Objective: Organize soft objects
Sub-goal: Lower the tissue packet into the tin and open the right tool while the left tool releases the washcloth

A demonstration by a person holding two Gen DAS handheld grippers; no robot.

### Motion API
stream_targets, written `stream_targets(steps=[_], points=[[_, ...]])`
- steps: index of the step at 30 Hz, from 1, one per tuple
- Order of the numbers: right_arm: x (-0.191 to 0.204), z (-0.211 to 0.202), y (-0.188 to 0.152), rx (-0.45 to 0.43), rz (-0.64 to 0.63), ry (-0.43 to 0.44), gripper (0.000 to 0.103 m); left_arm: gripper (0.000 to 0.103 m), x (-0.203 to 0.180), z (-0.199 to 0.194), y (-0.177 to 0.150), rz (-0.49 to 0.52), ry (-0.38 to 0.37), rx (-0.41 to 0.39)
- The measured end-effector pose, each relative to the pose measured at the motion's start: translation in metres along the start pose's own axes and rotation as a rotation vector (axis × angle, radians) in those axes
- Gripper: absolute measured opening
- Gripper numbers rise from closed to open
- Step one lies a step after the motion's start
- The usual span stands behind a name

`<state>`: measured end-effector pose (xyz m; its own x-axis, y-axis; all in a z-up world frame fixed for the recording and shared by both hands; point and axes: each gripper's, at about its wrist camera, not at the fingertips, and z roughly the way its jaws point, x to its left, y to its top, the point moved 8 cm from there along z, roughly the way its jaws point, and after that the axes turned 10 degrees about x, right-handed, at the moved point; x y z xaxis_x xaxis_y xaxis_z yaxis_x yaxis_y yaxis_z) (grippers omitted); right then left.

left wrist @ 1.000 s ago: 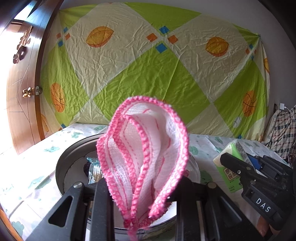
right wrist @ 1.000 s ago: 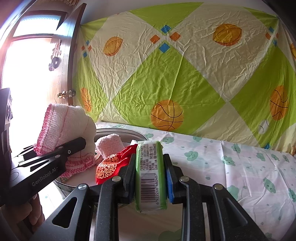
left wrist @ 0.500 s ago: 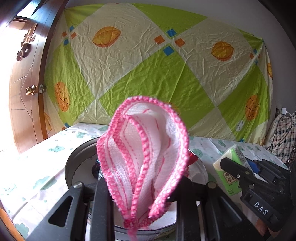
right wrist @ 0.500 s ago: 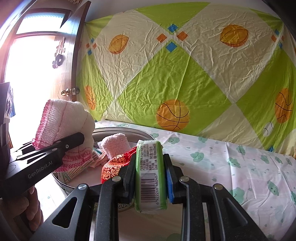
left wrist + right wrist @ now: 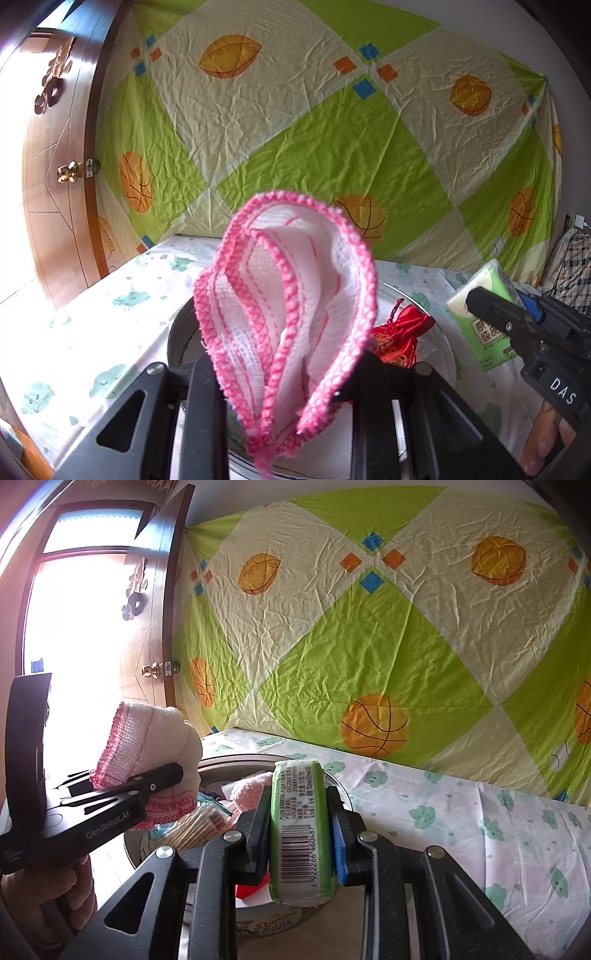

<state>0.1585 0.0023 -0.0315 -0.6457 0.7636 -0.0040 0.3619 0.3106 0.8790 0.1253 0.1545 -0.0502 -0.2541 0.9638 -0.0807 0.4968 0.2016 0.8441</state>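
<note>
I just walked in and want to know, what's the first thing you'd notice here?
The pink-edged white cloth, bunched up in the left gripper, fills the middle of the left wrist view. Beside it, the right gripper squeezes a green tissue pack above a round tin of soft things. Behind everything hangs a bright green-and-cream sheet printed with basketballs.

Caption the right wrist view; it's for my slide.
Right tool grips a green tissue pack above the round tin.

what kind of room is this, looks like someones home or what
Most likely a room in a home, perhaps a bedroom. A wooden door with a brass knob stands at left, a basketball-print sheet is hung over the wall, and a cloud-print cloth covers the surface under the round metal tin.
</note>
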Motion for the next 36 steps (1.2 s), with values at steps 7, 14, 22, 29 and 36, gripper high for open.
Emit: stream_targets(steps=[7,14,22,29,36], points=[[0.008,0.013,0.022,0.009,-0.019,0.023,0.029,0.023,0.008,0.012,0.009,0.027,0.020,0.053],[0.006,0.035,0.036,0.046,-0.004,0.046,0.029,0.023,0.014,0.024,0.017,0.055,0.038,0.091],[0.008,0.066,0.050,0.111,0.003,0.067,0.029,0.023,0.019,0.048,0.023,0.052,0.009,0.185],[0.010,0.097,0.046,0.197,0.017,0.076,0.029,0.023,0.017,0.069,0.024,0.078,0.003,0.258],[0.013,0.119,0.031,0.280,0.011,0.075,0.029,0.025,0.019,0.085,0.012,0.062,-0.015,0.329]])
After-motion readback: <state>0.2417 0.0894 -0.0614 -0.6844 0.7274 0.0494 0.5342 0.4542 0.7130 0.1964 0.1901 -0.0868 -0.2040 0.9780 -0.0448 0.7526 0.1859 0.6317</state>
